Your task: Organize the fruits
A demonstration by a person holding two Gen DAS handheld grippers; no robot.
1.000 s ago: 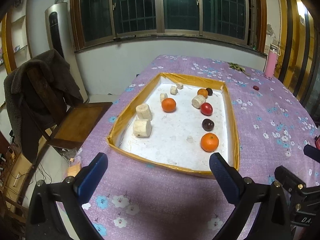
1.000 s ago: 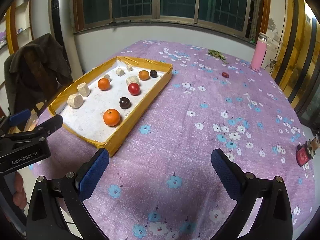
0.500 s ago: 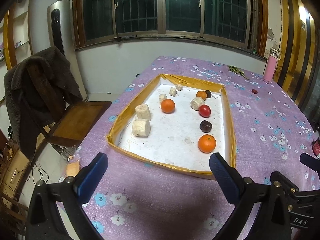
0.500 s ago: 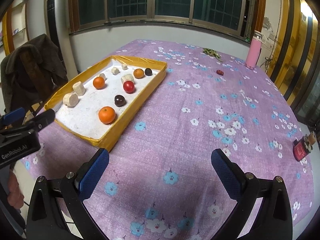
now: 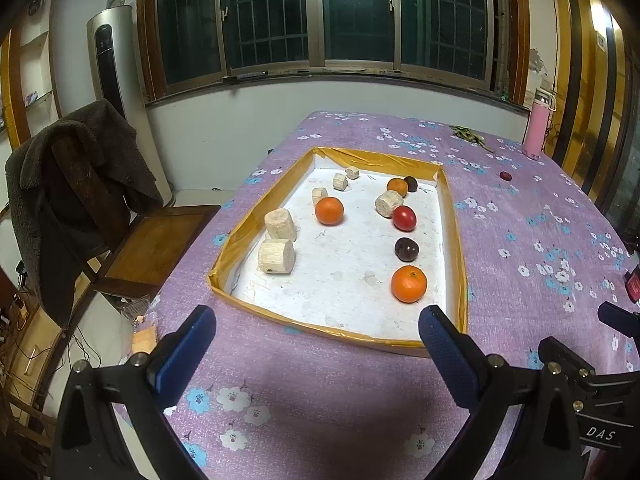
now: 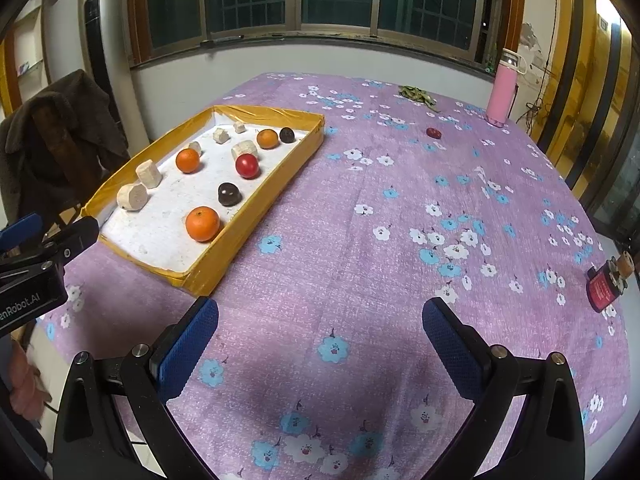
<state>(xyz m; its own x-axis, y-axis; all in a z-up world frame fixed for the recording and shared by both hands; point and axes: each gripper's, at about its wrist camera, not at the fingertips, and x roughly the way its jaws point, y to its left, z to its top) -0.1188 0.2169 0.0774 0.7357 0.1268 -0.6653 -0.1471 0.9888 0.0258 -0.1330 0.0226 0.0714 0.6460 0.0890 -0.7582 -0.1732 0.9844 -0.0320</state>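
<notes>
A yellow-rimmed white tray [image 5: 454, 240] [image 6: 256, 204] lies on the purple flowered table. It holds oranges [image 5: 409, 284] [image 6: 202, 223], a red fruit [image 5: 404, 218] [image 6: 247, 166], dark fruits [image 5: 406, 249] [image 6: 229, 194] and several pale cut cylinders [image 5: 276, 256] [image 6: 132, 197]. A small red fruit [image 5: 505, 176] [image 6: 433, 133] lies alone on the cloth far beyond the tray. My left gripper [image 5: 316, 348] is open and empty, just short of the tray's near edge. My right gripper [image 6: 320, 340] is open and empty over bare cloth, right of the tray.
A pink bottle [image 6: 502, 92] stands at the table's far right corner, with green scraps [image 6: 416, 94] near it. A small red can [image 6: 604, 286] lies at the right edge. A chair with a dark coat [image 5: 76, 184] stands left of the table.
Both grippers have drawn back and risen slightly, so the tray looks a little farther away. Both stay open. Nothing on the table has moved.
</notes>
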